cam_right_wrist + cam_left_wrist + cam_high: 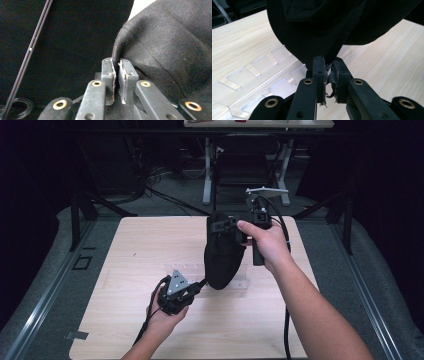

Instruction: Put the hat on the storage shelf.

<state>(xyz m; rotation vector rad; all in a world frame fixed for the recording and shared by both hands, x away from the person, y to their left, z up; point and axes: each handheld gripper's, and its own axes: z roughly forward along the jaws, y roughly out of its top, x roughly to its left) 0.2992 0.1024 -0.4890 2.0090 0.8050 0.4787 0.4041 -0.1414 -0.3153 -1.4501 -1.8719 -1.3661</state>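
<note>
A black cloth piece [222,255] hangs upright over the middle of the wooden table [135,245]. My right gripper [223,224] holds its top edge up in the air, and in the right gripper view the cloth's hem [170,50] runs down between the jaws of that gripper [117,62], which stand nearly together on it. My left gripper [201,283] sits low by the table and pinches the cloth's bottom tip. In the left gripper view the jaws of this gripper [329,65] are closed on a fold of the black cloth [317,30].
A clear plastic rack with slots [182,269] lies flat on the table under and left of the cloth, also in the left gripper view [262,75]. Black cables trail from both grippers toward the near table edge. Dark floor and desk legs lie beyond the table.
</note>
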